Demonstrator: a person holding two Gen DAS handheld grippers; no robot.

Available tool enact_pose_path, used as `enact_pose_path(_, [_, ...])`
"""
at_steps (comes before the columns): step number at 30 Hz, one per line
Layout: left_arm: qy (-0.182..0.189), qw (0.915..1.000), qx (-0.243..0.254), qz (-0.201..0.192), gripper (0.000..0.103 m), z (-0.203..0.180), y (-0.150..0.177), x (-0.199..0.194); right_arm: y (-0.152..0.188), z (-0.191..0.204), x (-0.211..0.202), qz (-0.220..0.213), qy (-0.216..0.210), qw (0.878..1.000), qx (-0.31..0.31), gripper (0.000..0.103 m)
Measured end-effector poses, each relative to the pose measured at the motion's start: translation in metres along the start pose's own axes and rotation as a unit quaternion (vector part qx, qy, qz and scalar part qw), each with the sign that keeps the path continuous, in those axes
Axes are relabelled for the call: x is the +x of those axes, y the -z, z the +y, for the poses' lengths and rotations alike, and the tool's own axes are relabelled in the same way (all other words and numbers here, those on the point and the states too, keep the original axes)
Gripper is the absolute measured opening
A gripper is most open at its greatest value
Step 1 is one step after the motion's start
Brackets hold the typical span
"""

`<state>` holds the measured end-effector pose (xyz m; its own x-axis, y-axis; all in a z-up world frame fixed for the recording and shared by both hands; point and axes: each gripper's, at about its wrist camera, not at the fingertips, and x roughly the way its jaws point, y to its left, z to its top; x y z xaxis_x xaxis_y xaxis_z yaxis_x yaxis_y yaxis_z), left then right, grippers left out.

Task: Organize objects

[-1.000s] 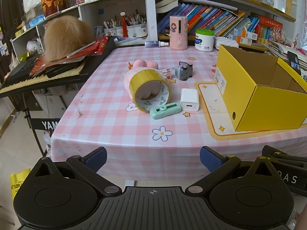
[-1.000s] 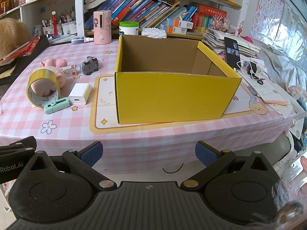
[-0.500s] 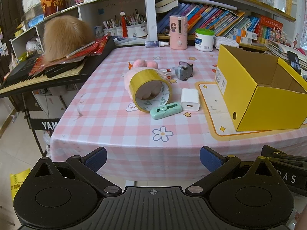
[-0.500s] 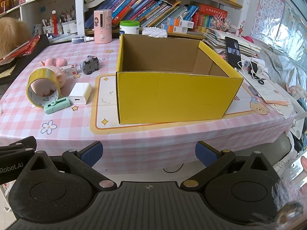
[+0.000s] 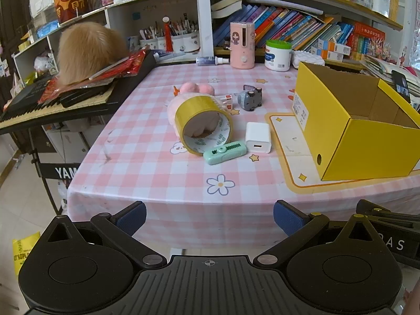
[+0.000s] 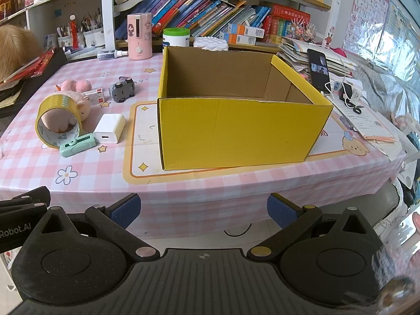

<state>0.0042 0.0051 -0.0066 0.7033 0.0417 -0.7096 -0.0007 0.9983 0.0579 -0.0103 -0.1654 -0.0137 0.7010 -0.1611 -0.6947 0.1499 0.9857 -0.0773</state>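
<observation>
Bright, even daylight w/ soft shadows, strong fisheye bending at edges, sharp centre, blur & glare smear at right wrist view's lower-right corner.

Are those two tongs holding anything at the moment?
No. The left tongs and right tongs are both open and empty, short of the table.

**A:** Anything to read here? White letters "YAM" on the black keyboard stand (image 5: 61,172), cut off by the tablecloth.

**B:** And "Robot.AI" in white on the black left gripper (image 6: 15,227) body, poking in at the edge of the right wrist view.

**A:** From the left wrist view, the right gripper (image 5: 393,241) body shows only "AS", perhaps a "D" before it.

**B:** Alphabet poster (image 6: 367,8) on the far wall: capital letters A, B, C in a grid.

**A:** The white label on the yellow box (image 5: 300,107)? Print too small to read.
</observation>
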Motion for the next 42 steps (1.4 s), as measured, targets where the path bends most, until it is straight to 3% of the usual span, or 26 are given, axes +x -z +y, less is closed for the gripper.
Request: enact_pose_path(42, [-0.001, 0.9998, -0.007, -0.016, 0.103, 0.011, -0.003, -0.008, -0.005, 0.008, -0.012, -0.009, -0.005, 1.000, 0.001, 0.103])
